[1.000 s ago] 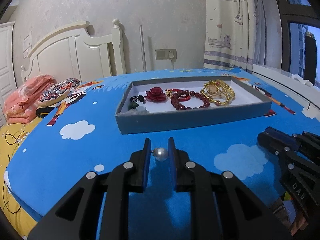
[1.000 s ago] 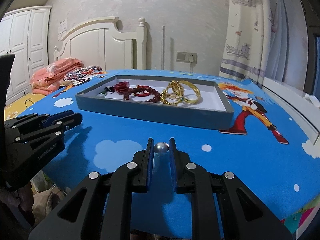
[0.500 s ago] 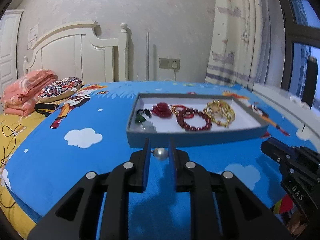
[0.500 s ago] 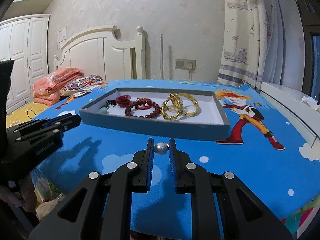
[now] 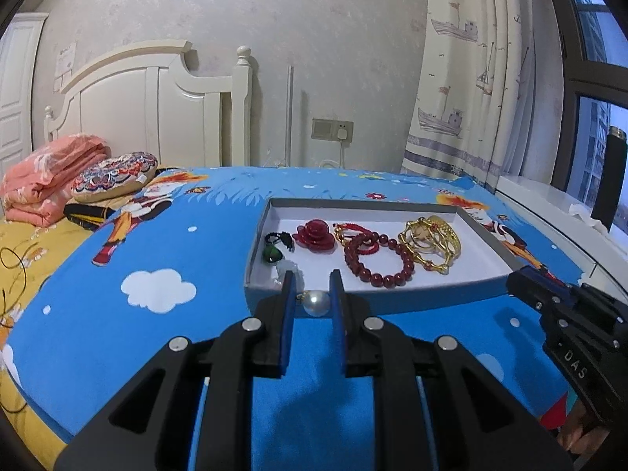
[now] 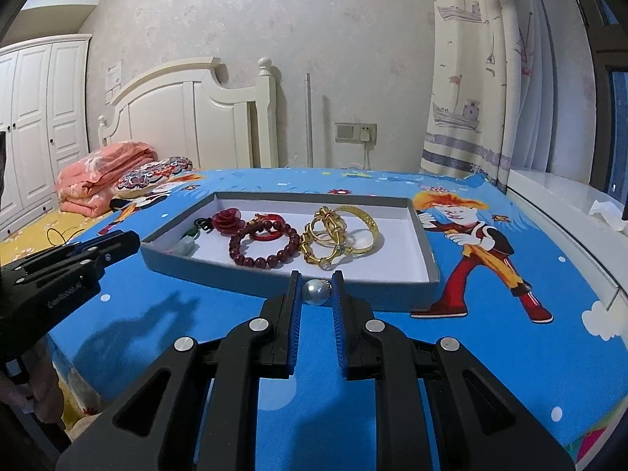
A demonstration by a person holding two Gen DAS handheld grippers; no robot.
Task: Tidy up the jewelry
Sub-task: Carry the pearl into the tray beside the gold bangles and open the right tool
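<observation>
In a bedroom, 2 hand-held grippers hover over a bed spread with a blue cartoon sheet (image 5: pixel 165 243), each pinching 1 pearl earring. The left gripper (image 5: pixel 312 294) has its fingers drawn narrow around a pearl (image 5: pixel 318 303) with a small gold fitting at its left side, held in front of the near wall of a grey tray (image 5: pixel 274 302). The right gripper (image 6: pixel 316 288) grips a second pearl (image 6: pixel 317 291) the same way, just before the near wall of the same tray (image 6: pixel 392 288), toward its right half.

Inside the white-lined tray lie, from left to right, a dark green pendant on a black cord (image 5: pixel 273 253), a pale jade piece (image 5: pixel 288 269), a red rose ornament (image 5: pixel 314 231), a red cord bracelet (image 5: pixel 355 231), a dark red bead bracelet (image 5: pixel 376 259) and a cluster of gold bangles (image 5: pixel 429 243). The bangles overlap one another and touch the bead bracelet.

Each gripper shows at the edge of the other's view, off the tray's near corners. Beyond the tray, a folded pink blanket (image 5: pixel 51 176) and a patterned cushion (image 5: pixel 115 174) rest by the white headboard (image 5: pixel 157 106); a ship-print curtain (image 5: pixel 471 78) hangs at right.
</observation>
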